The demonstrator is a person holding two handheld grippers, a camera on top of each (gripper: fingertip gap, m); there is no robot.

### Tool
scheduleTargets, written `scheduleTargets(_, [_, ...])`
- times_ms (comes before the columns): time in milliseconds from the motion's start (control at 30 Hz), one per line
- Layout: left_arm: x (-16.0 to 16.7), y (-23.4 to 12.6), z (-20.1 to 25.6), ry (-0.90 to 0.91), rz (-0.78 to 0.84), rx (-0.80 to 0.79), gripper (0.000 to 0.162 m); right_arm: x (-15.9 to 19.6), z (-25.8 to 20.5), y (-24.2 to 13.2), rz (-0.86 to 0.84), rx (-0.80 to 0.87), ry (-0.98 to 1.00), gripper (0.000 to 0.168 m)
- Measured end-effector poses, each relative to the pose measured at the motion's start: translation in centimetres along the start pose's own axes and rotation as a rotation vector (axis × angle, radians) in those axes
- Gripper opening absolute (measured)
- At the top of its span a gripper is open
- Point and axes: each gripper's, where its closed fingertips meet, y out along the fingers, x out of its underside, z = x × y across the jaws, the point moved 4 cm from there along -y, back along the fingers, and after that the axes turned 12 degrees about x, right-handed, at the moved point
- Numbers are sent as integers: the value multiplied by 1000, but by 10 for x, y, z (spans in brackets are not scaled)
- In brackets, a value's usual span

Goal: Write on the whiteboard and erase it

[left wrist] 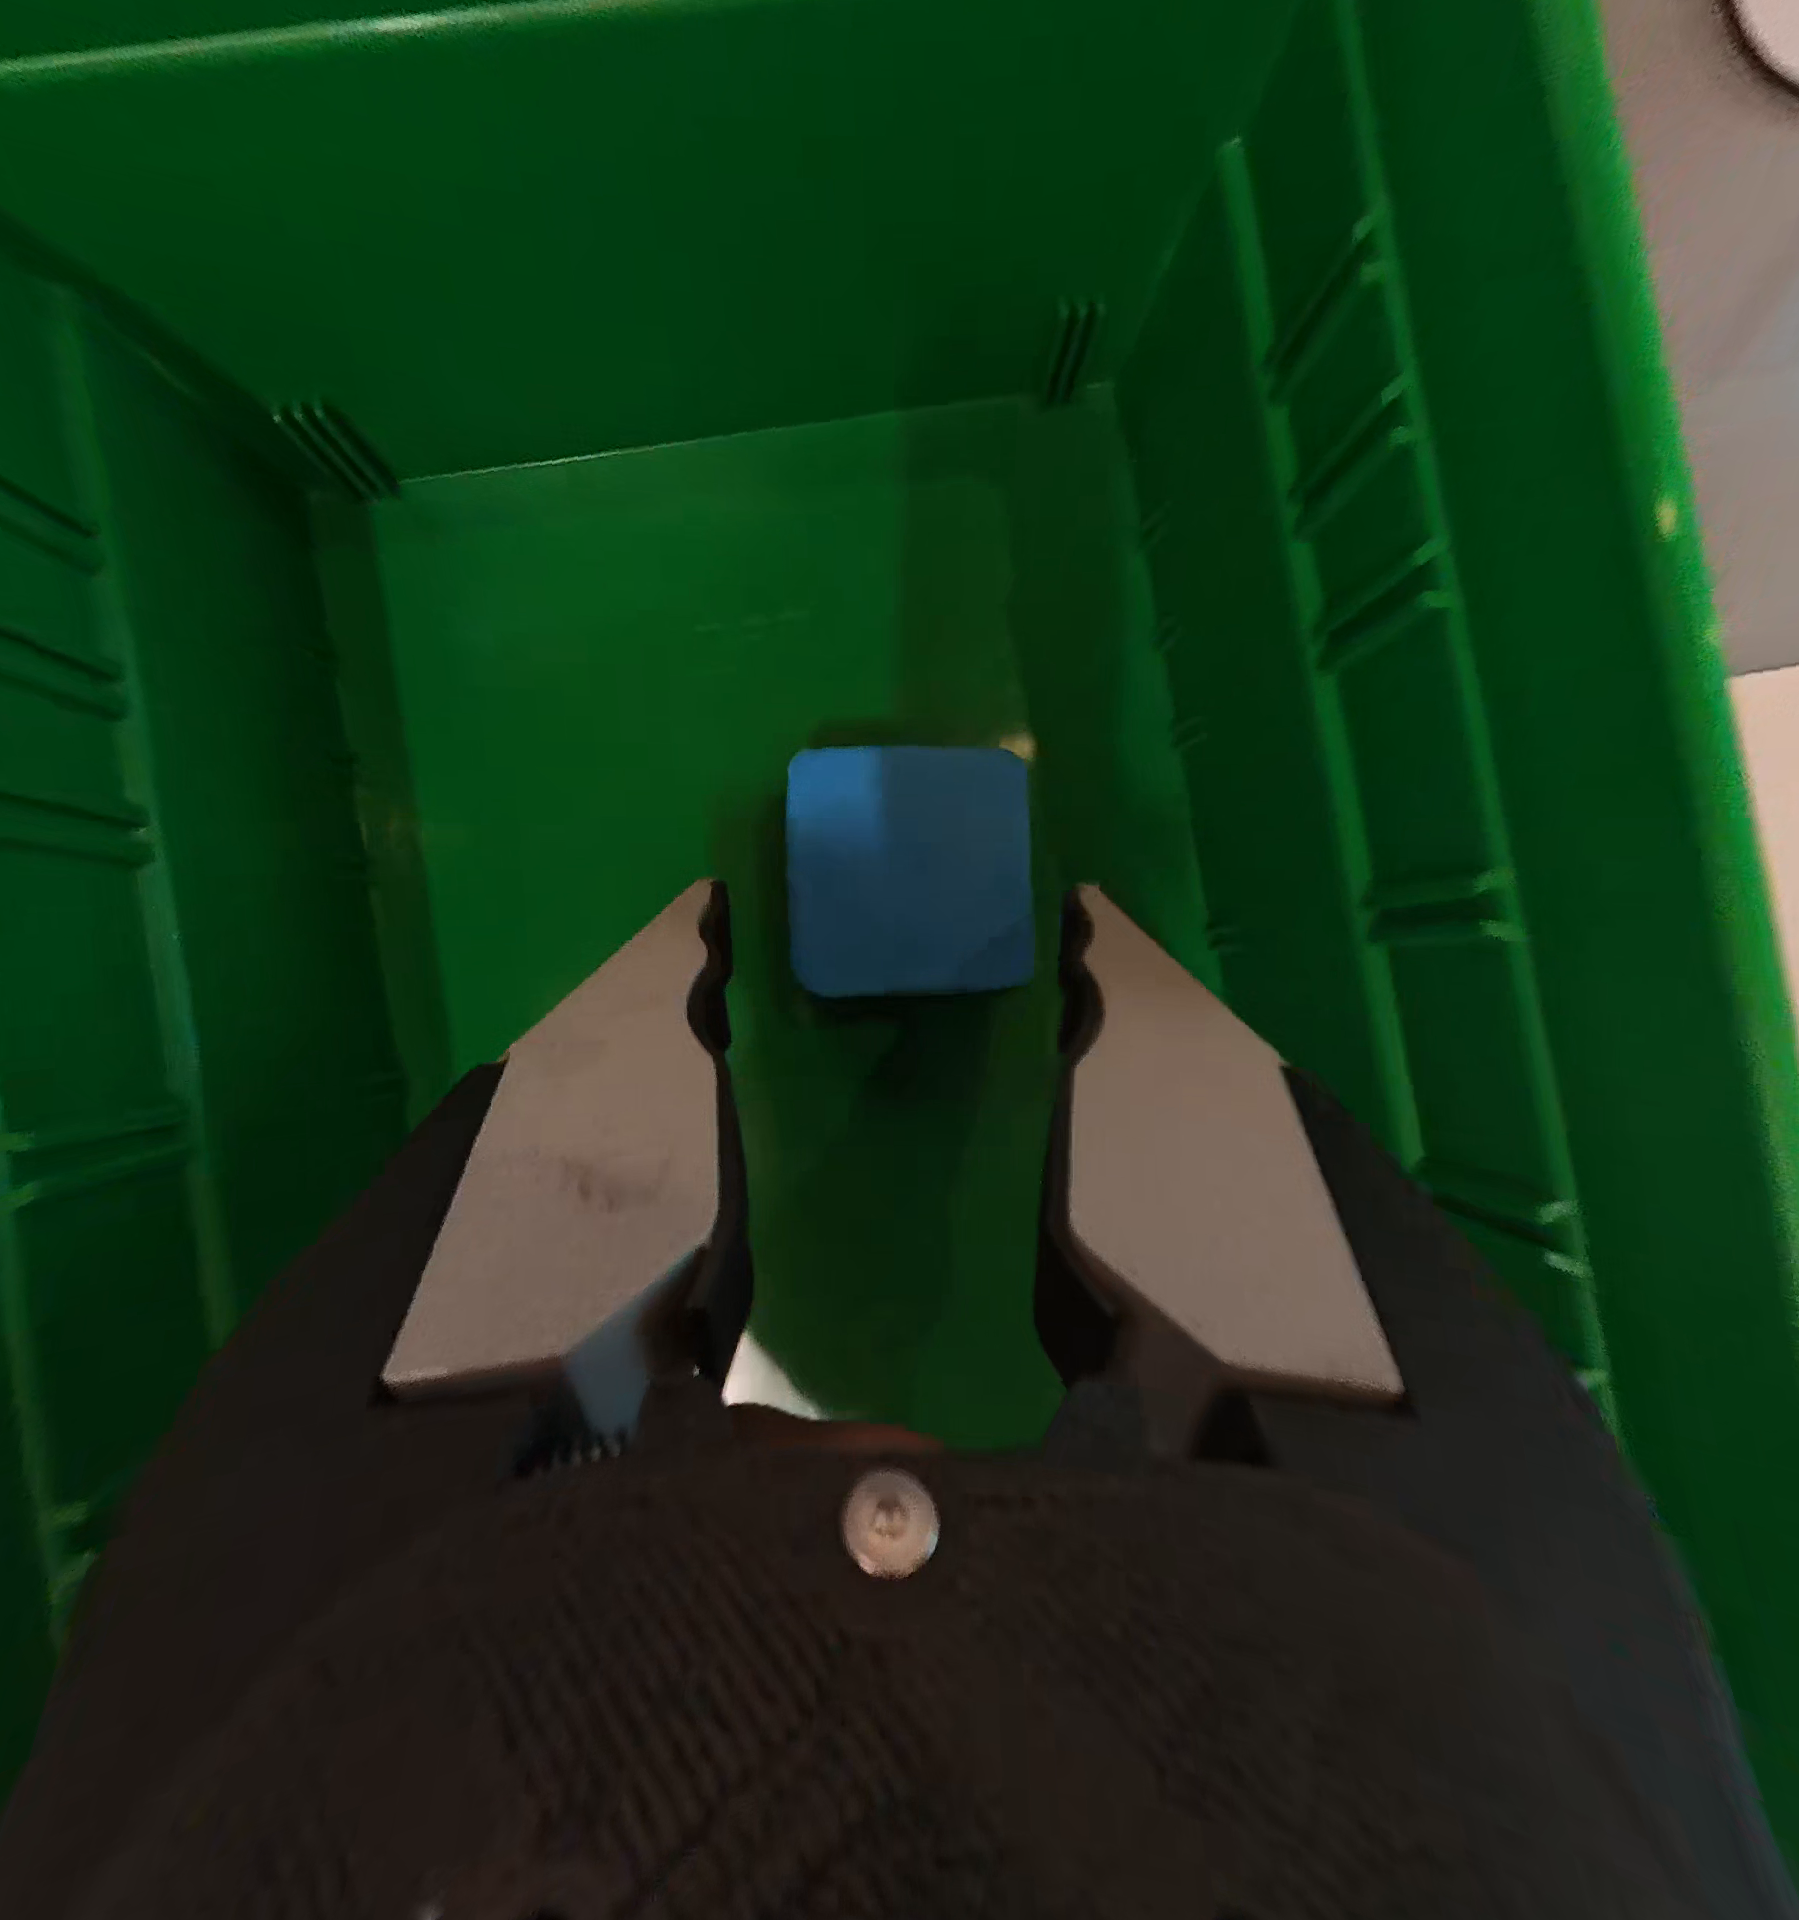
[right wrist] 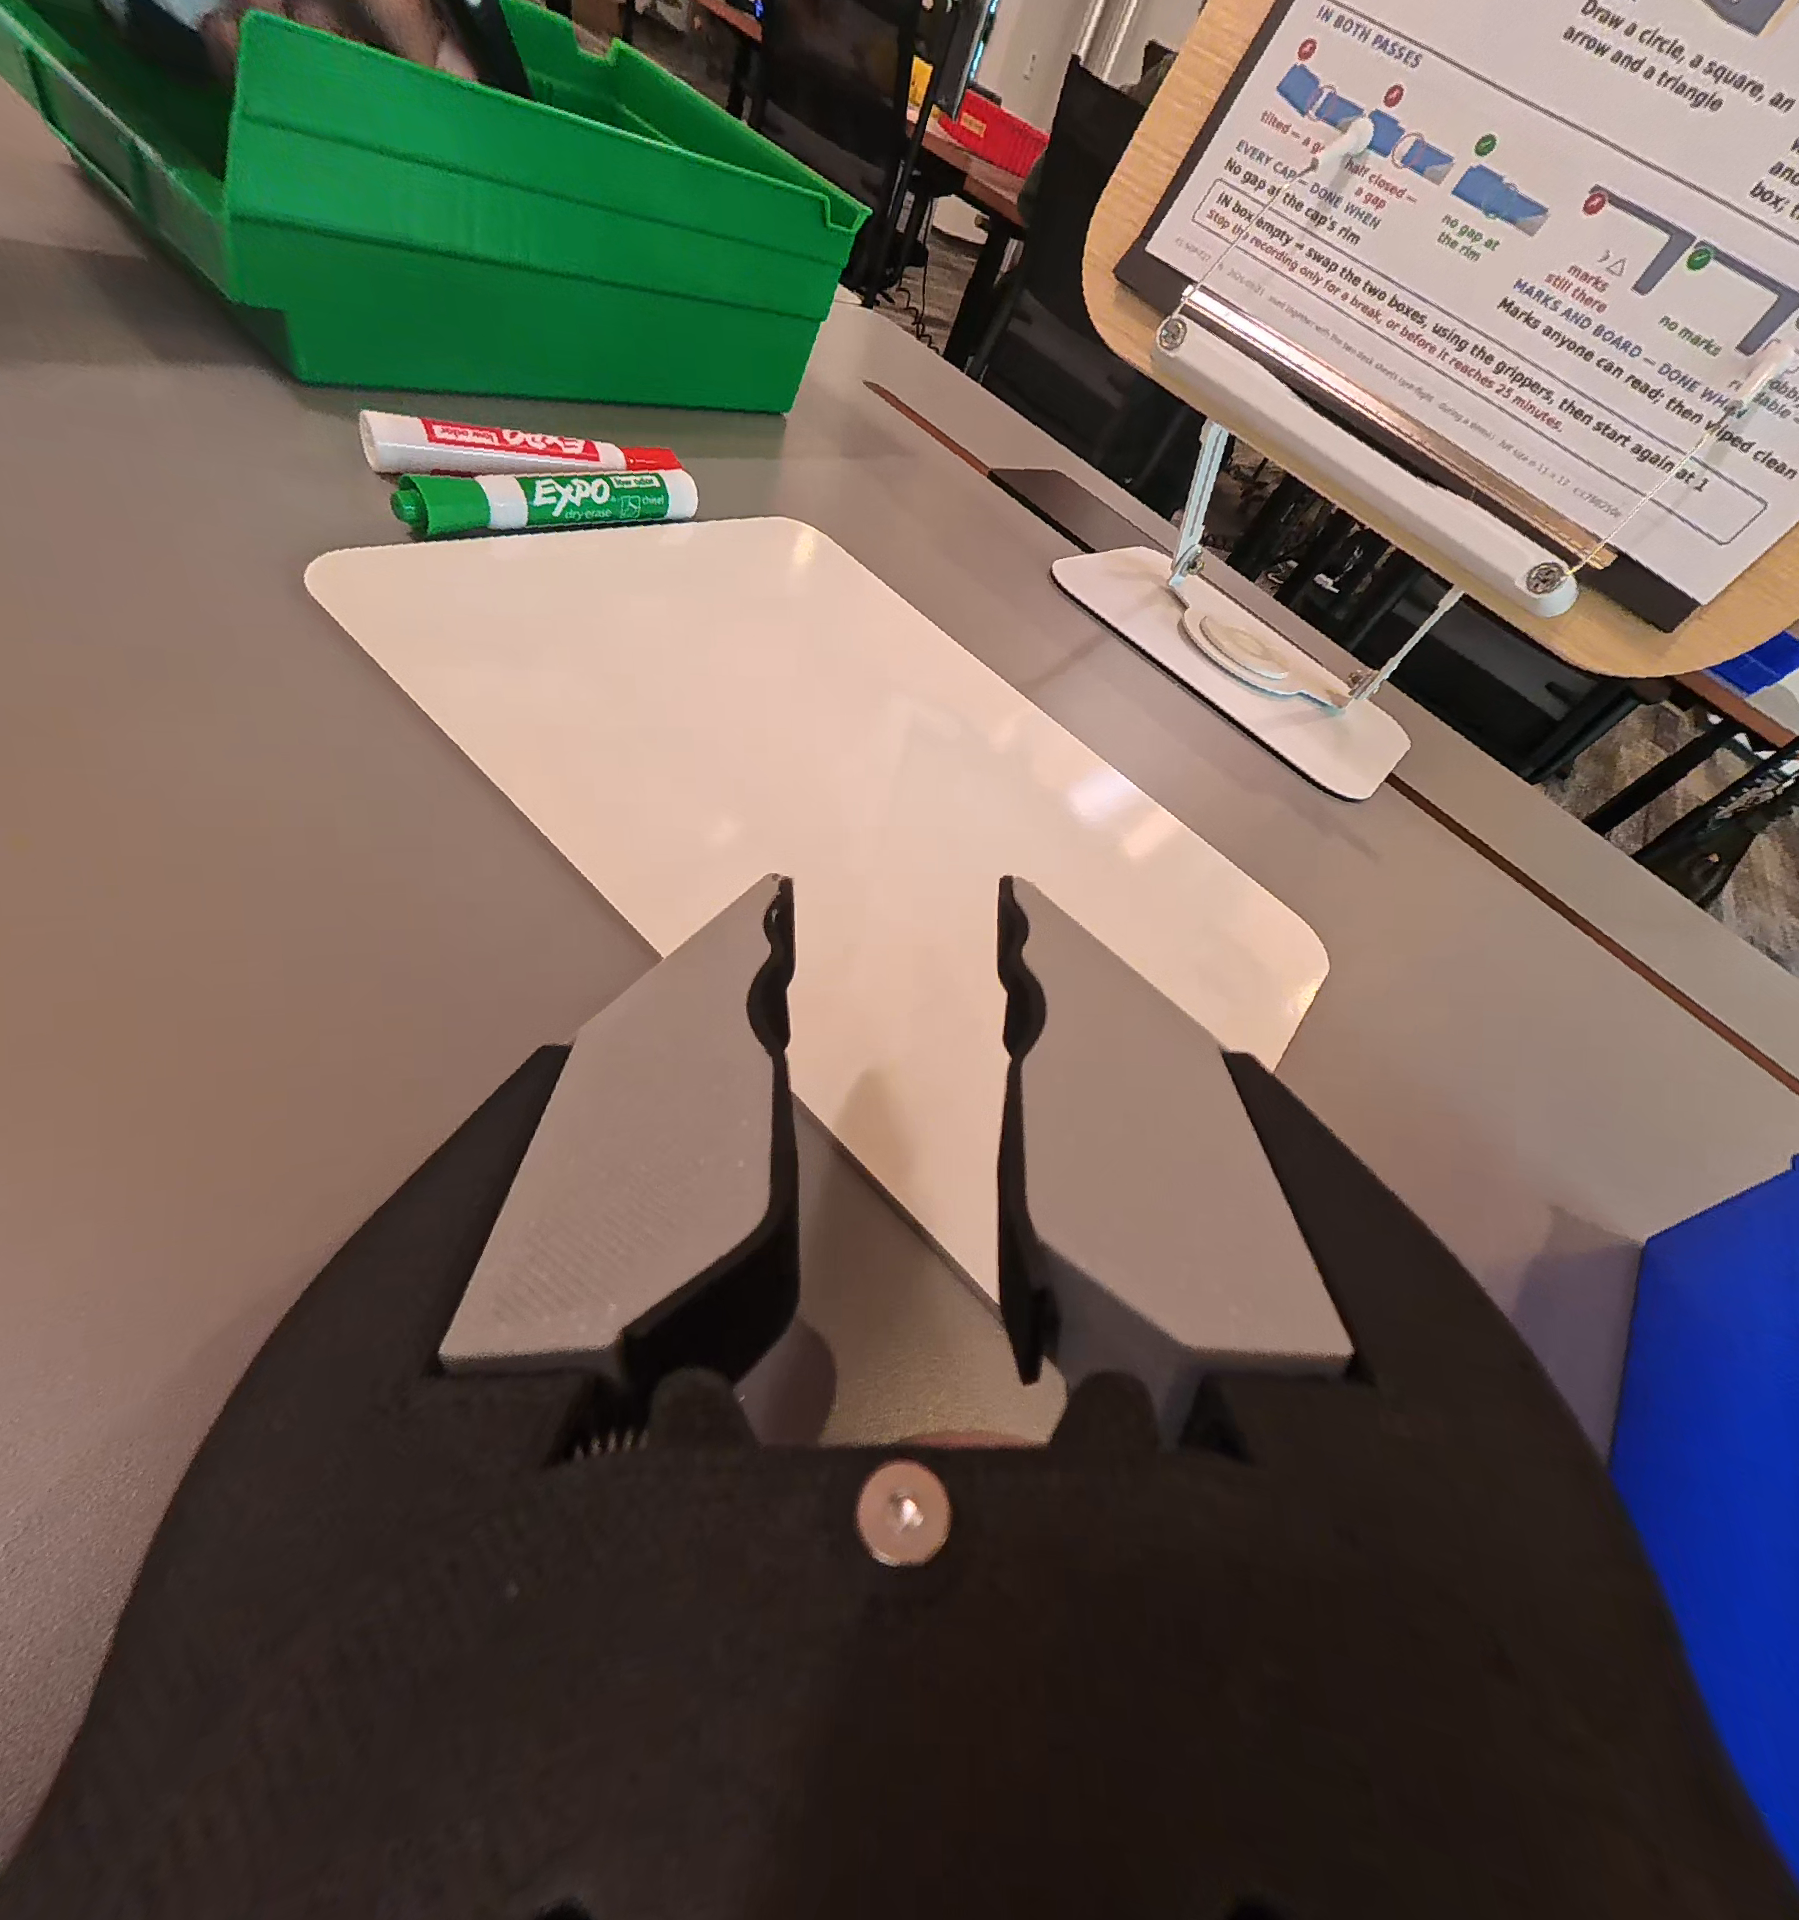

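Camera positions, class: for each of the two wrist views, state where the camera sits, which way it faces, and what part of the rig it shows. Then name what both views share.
Left wrist view: on the left gripper, facing down into the green bin at a blue block; open fingers show.
Right wrist view: on the right gripper, facing across the whiteboard toward two markers; open fingers show.
Shared: the green bin.
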Motion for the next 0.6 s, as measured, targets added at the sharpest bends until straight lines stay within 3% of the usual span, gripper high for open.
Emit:
scheduleTargets(133, [4, 16, 1, -2, -49, -10, 66, 1, 0, 1, -9, -5, 0, 36])
scheduleTargets(200, [6, 26, -5, 24, -51, -48, 53, 1, 0, 1, -11, -2, -1, 36])
scheduleTargets(300, [4, 27, -4, 33, -29, -32, 53, 1, 0, 1, -12, 4, 2, 36])
scheduleTargets(467, [-41, -31, 27, 152, 211, 41, 53, 1, 3, 2, -18, 10, 25, 35])
scheduleTargets(600, [-63, -74, 119, 405, 251, 216, 52, -1, 6, 1, 0, 7, 54, 33])
